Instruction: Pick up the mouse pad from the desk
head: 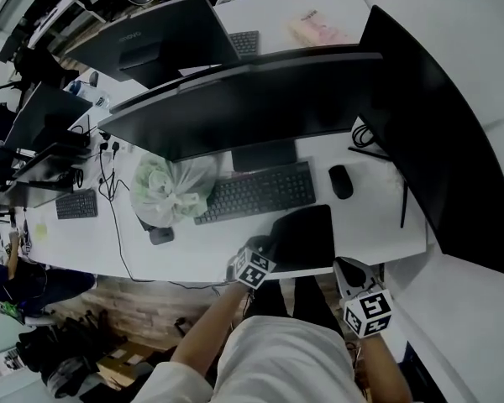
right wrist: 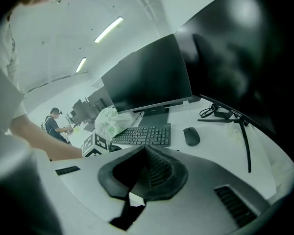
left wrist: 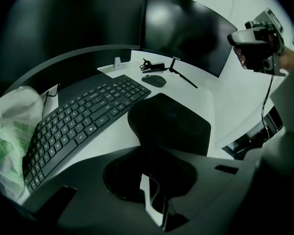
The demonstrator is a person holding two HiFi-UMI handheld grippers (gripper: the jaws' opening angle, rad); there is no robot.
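The black mouse pad (head: 307,233) lies on the white desk (head: 193,263) near its front edge, in front of the keyboard. My left gripper (head: 265,252) is at the pad's near left corner. In the left gripper view the mouse pad (left wrist: 171,121) runs into the jaws, and the left gripper (left wrist: 149,155) is shut on its near edge. My right gripper (head: 353,277) hangs off the desk's front edge to the right of the pad and touches nothing. In the right gripper view the right gripper (right wrist: 146,153) has its ribbed pads together with nothing between them.
A black keyboard (head: 256,191) sits behind the pad, with a black mouse (head: 341,181) to its right. A white and green plastic bag (head: 170,187) stands at the left. A wide monitor (head: 244,107) spans the back, and a second dark monitor (head: 428,124) stands at the right.
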